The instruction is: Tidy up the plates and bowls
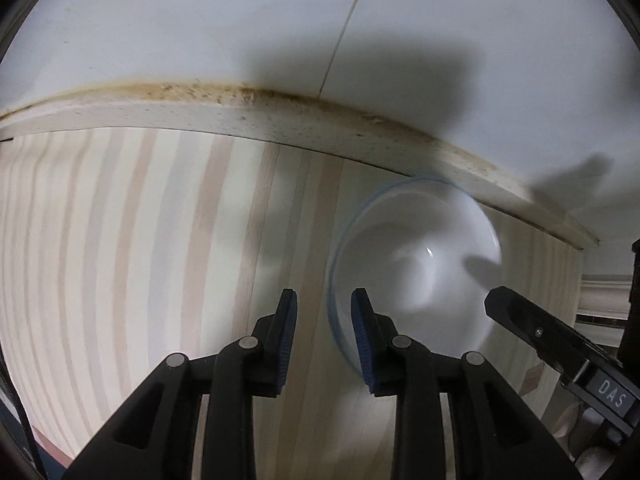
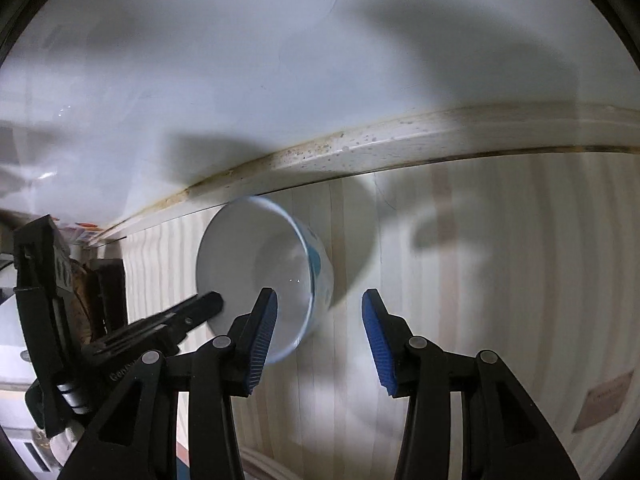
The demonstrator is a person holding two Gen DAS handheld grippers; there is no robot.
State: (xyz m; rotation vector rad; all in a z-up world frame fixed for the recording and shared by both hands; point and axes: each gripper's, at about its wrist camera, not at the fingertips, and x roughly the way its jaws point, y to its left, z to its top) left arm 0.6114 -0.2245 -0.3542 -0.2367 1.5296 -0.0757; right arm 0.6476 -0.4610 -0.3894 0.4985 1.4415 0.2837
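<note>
Bowl: white w/ blue rim, on the striped bench near the back ledge — blurred in both views, outside pattern hard to read.
Left claw: released, pads straddle bowl's near rim, no grip.
Right claw: released — left pad inside the bowl, right pad outside; contact w/ rim unclear.
Wall: white, heavy shadows.

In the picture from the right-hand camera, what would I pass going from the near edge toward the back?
Right hand-held gripper, open → white bowl with blue rim on the striped wooden counter → stained pale backstop strip → white wall.
</note>
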